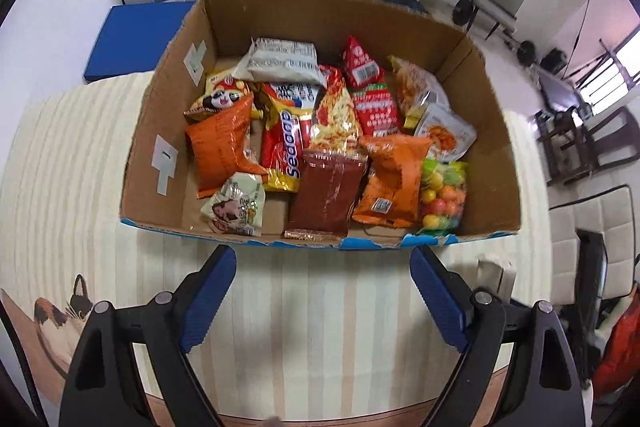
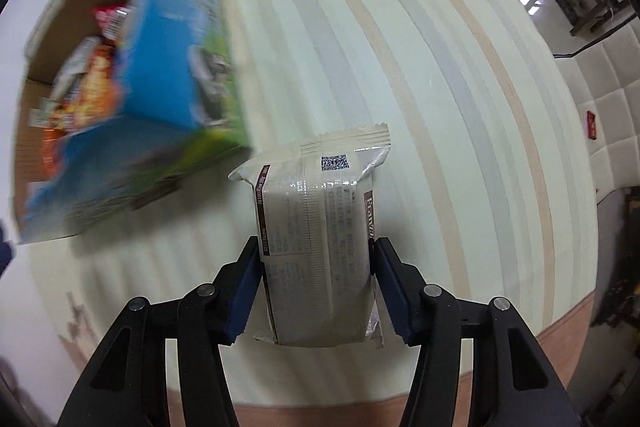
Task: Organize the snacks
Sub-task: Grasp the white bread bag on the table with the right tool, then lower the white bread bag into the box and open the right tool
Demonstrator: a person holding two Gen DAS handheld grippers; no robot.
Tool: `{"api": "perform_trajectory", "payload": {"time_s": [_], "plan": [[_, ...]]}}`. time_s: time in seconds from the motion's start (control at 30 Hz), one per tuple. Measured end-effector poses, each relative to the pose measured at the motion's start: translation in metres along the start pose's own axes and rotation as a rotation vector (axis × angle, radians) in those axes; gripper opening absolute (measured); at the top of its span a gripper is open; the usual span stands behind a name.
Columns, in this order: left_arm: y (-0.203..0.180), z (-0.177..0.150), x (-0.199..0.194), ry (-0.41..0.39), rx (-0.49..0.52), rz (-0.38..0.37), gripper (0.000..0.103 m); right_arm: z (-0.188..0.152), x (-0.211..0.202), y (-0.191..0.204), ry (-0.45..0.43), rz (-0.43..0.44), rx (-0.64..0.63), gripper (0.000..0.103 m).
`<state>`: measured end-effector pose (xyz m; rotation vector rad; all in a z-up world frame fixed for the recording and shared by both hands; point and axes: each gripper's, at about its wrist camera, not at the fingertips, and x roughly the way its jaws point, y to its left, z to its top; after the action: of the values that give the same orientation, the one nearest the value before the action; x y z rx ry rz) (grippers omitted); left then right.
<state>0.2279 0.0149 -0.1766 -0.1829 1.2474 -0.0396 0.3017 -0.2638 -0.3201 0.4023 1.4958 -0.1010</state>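
Two claws share the job: the right claw [image 2: 314, 283] clamps a beige snack packet [image 2: 316, 227] lying low-centre on the striped worktop [image 2: 440, 87], ready for boxing, while the left claw [image 1: 324, 291] hangs released below the snack-filled cardboard box [image 1: 492, 131].

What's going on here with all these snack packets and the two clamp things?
A person is sorting snacks with a handheld gripper in each hand. The right gripper has its pads against the sides of a beige snack packet lying on the striped tablecloth, beside the cardboard box. The left gripper is open and empty, poised in front of the box, which already holds many packets.
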Motion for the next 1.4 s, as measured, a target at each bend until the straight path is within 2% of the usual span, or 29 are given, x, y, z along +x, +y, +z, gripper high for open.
{"api": "perform_trajectory", "payload": {"time_s": [0.2,0.33,0.5,0.57,0.8,0.93,1.2,1.4], "plan": [[0.003,0.011,-0.035,-0.102,-0.002,0.024,0.091,-0.017,-0.066,0.015,-0.086,0.117,-0.028,0.058],[0.01,0.025,-0.059,-0.17,-0.024,0.019,0.091,-0.002,-0.111,0.045,-0.14,0.181,-0.072,0.058],[0.012,0.05,-0.073,-0.243,-0.007,0.129,0.091,0.024,-0.146,0.086,-0.187,0.23,-0.147,0.059],[0.013,0.06,-0.072,-0.254,0.0,0.137,0.091,0.036,-0.153,0.099,-0.202,0.234,-0.173,0.059],[0.021,0.092,-0.041,-0.206,-0.005,0.161,0.091,0.098,-0.128,0.154,-0.215,0.164,-0.238,0.059],[0.021,0.1,-0.015,-0.153,0.0,0.169,0.091,0.12,-0.103,0.154,-0.174,0.122,-0.221,0.059],[0.012,0.1,0.026,-0.072,0.049,0.194,0.091,0.132,-0.052,0.152,-0.099,0.078,-0.21,0.059],[0.015,0.096,0.039,-0.038,0.042,0.185,0.091,0.133,-0.019,0.147,-0.018,0.064,-0.199,0.061]]}}
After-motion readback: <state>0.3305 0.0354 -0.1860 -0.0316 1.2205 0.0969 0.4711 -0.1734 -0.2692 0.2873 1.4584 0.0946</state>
